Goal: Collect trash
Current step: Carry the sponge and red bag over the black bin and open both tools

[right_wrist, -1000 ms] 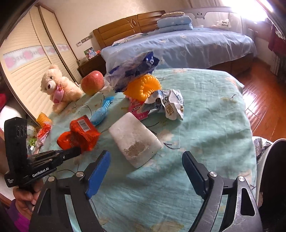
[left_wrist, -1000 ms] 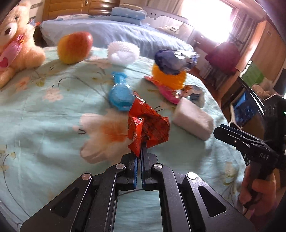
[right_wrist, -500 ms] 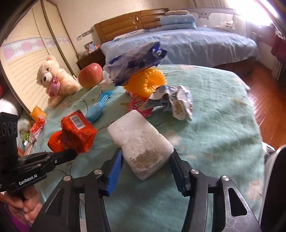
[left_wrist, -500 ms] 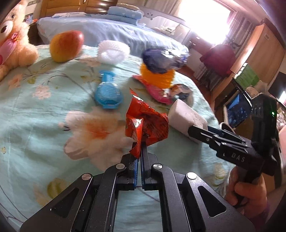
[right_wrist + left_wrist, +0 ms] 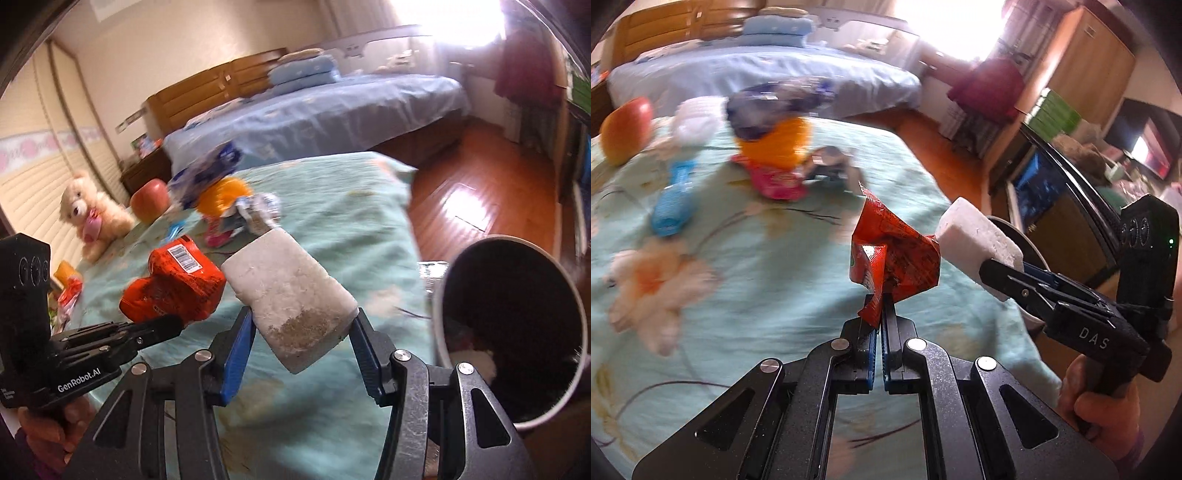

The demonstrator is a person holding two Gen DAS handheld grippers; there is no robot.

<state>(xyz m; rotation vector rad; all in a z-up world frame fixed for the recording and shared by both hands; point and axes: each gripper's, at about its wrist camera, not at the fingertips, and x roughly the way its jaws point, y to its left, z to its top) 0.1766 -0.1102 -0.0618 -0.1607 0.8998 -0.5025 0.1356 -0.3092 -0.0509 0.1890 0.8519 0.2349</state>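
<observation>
My left gripper (image 5: 879, 314) is shut on a crumpled red snack wrapper (image 5: 897, 258), held up above the teal floral tablecloth (image 5: 757, 277). My right gripper (image 5: 301, 328) is shut on a white foam block (image 5: 288, 280) with a dirty near end, its blue pads pressing both sides. The block hangs in the air near the table's right edge, just left of a round white-rimmed bin (image 5: 509, 239) with a dark inside. In the right wrist view the red wrapper (image 5: 173, 291) sits close to the block's left.
Farther back on the table lie a blue-silver packet (image 5: 775, 99), a pink wrapper (image 5: 775, 181), a silver wrapper (image 5: 831, 162), an orange toy (image 5: 779, 144), a blue brush (image 5: 674, 199), an apple (image 5: 626, 129) and a teddy bear (image 5: 92, 214). A bed (image 5: 332, 110) stands behind.
My right gripper closed on the white block and lifted it off the table. Both grippers swung right, toward the table's edge and the bin, which has come into view.
</observation>
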